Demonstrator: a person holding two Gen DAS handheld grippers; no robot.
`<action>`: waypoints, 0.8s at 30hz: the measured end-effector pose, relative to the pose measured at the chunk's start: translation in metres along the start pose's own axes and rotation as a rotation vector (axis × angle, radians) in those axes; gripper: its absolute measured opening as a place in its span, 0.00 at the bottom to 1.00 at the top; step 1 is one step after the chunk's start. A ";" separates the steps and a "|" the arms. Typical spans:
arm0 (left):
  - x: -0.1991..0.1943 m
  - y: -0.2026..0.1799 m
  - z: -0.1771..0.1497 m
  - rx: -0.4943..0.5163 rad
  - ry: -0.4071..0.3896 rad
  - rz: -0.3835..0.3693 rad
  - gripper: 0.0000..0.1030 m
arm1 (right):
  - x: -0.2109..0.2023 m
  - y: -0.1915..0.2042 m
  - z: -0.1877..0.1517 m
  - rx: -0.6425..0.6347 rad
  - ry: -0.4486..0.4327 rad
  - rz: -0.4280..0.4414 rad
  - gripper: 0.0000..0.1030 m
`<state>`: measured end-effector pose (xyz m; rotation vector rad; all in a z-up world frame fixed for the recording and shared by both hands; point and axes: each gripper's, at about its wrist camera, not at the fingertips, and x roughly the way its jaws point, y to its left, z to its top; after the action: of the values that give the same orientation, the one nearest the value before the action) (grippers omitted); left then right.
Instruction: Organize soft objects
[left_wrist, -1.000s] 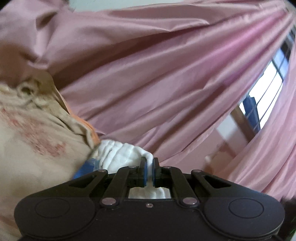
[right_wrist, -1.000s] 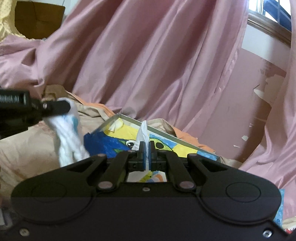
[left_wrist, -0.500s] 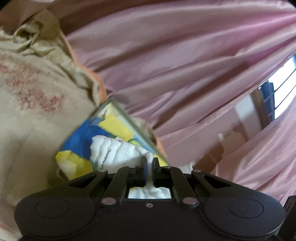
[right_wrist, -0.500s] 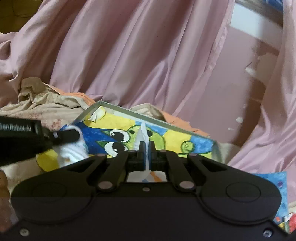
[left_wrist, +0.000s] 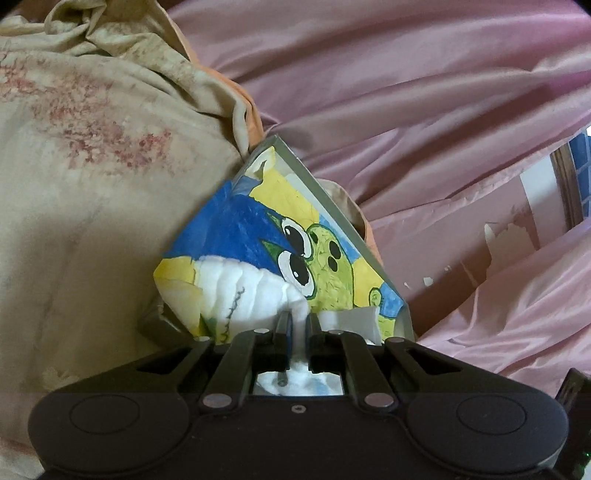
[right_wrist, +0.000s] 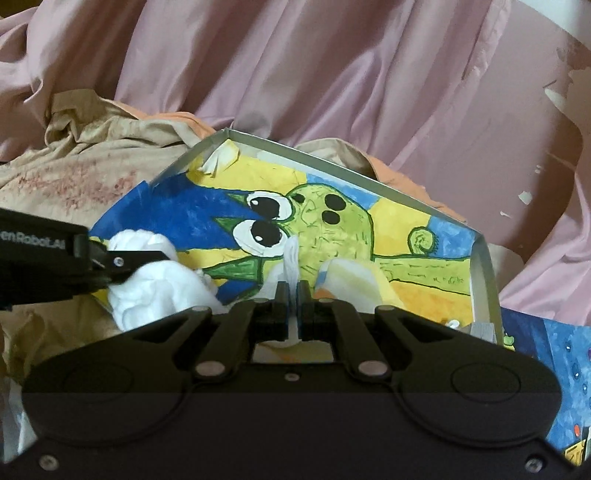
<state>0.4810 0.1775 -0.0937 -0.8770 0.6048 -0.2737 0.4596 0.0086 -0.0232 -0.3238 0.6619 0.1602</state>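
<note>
Pink curtain fabric (right_wrist: 332, 74) hangs in folds behind a shallow tray (right_wrist: 480, 273) with thin grey walls, its floor lined with a painted sheet showing a green big-eyed creature on blue and yellow. The tray serves as the landmark. Its far corner points toward the curtain, and its left wall lies against a crumpled beige cloth (left_wrist: 92, 166) with reddish blotches and an orange edge. Right of the tray a second painted sheet (right_wrist: 546, 354), dark blue with dots, lies just beside the wall.

Over the tray's left part, the left gripper (left_wrist: 298, 325) pinches a white quilted cloth (left_wrist: 251, 291); its jaws are almost closed on a fold, and the cloth bulges out onto the blue area of the painting (a dark stitched line shows on it). Seen from the right wrist, the same bundle (right_wrist: 155, 280) sits at the tray's left edge, under the black fingers.

Over the tray's near middle, the right gripper (right_wrist: 293, 291) is clamped on a thin white strip of cloth (right_wrist: 291, 258) standing upright between its jaws. Just right of it, inside the tray, lies a pale yellow and white soft piece (right_wrist: 354, 277). The tray's far half is bare painting, with free room up to the walls.

White lettering on the left gripper's side reads partly "enRobot.AI".
</note>
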 end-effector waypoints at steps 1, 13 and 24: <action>0.000 0.000 0.000 -0.001 -0.001 0.000 0.08 | 0.000 -0.004 0.001 0.012 0.001 0.003 0.00; -0.015 -0.019 -0.005 0.072 -0.052 0.024 0.47 | -0.028 -0.059 -0.016 0.122 -0.060 0.064 0.50; -0.047 -0.063 -0.034 0.275 -0.226 0.162 0.74 | -0.111 -0.102 -0.043 0.170 -0.153 0.105 0.81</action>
<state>0.4245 0.1387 -0.0428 -0.5798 0.4126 -0.1051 0.3738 -0.1064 0.0390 -0.1120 0.5370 0.2256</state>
